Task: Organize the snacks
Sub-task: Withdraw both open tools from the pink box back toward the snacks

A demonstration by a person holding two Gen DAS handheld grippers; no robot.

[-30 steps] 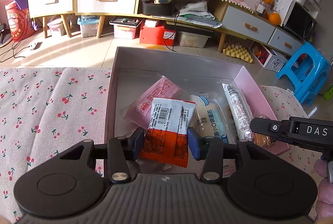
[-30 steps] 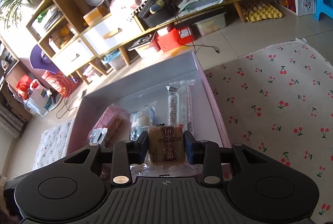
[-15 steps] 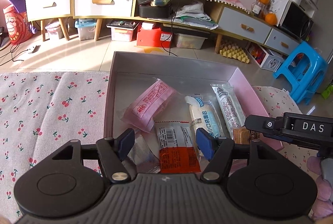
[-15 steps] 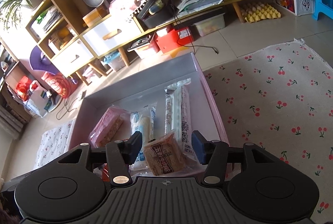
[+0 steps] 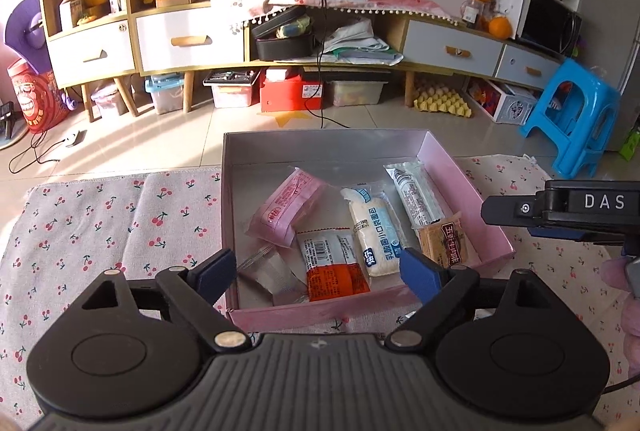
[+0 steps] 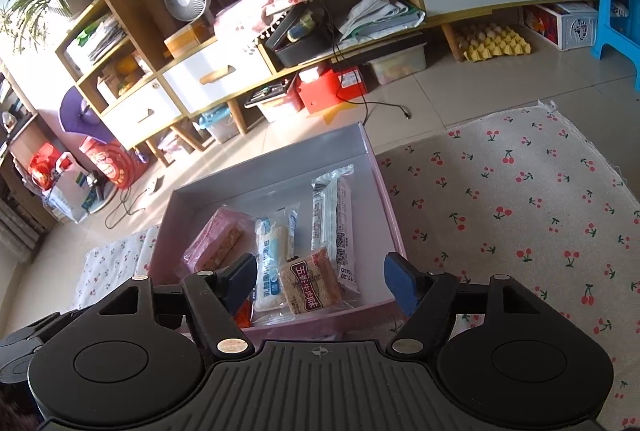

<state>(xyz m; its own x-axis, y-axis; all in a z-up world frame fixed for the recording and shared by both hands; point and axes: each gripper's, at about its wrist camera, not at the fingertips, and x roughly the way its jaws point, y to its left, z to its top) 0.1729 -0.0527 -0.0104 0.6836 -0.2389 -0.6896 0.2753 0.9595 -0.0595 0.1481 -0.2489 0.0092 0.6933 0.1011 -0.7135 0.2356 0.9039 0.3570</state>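
Note:
A pink box (image 5: 466, 183) (image 6: 384, 191) on the cherry-print cloth holds several snack packets: a pink one (image 5: 286, 207) (image 6: 214, 243), a white one with blue print (image 5: 372, 227) (image 6: 270, 263), a long white bar (image 5: 414, 197) (image 6: 334, 215), a white-and-orange packet (image 5: 332, 265) and a brown biscuit packet (image 5: 450, 241) (image 6: 310, 281). My left gripper (image 5: 316, 277) is open and empty above the box's near edge. My right gripper (image 6: 320, 285) is open and empty above the box's near right corner; its body shows in the left wrist view (image 5: 560, 211).
The cherry-print cloth (image 5: 100, 223) (image 6: 520, 191) spreads left and right of the box. Beyond it lie a tiled floor, a low cabinet (image 5: 192, 39) with storage bins under it, and a blue stool (image 5: 576, 115) at the right.
Both grippers opened and let go of their packets: the white-and-orange one from the left, the brown biscuit one from the right. Both pulled back and up from the box.

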